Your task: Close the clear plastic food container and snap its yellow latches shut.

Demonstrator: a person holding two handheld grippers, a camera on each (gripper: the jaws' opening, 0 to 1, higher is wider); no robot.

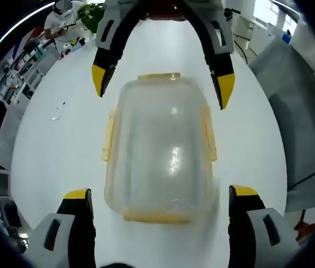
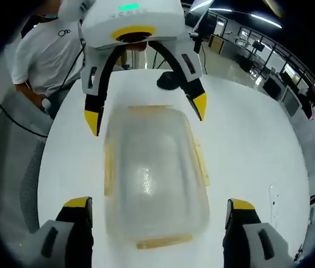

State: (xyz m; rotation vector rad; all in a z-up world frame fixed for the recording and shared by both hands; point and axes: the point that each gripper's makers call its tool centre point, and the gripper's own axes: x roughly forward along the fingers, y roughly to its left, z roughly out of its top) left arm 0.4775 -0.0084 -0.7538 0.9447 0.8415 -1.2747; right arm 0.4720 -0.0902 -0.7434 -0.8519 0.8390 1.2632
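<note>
The clear plastic rectangular food container (image 1: 160,148) with yellow latches along its edges lies on the white round tabletop (image 1: 57,151), its lid in place, directly between the two grippers, which face each other across it. In the left gripper view the left gripper (image 1: 160,204) points forward over the near short end of the container, its grey, yellow-tipped fingers (image 1: 78,202) spread wide, wider than the container, and holding nothing; the right gripper (image 1: 163,84) comes in from the far side, fingers likewise wide apart and empty, tips just off the far corners of the lid. In the right gripper view the right gripper (image 2: 160,209) shows the same wide, empty spread at the near end, and the left gripper (image 2: 146,114) opposite straddles the far end. A person in a white T-shirt (image 2: 43,53) stands beyond the tabletop; small dark lettering on the shirt's chest is too small to read
</note>
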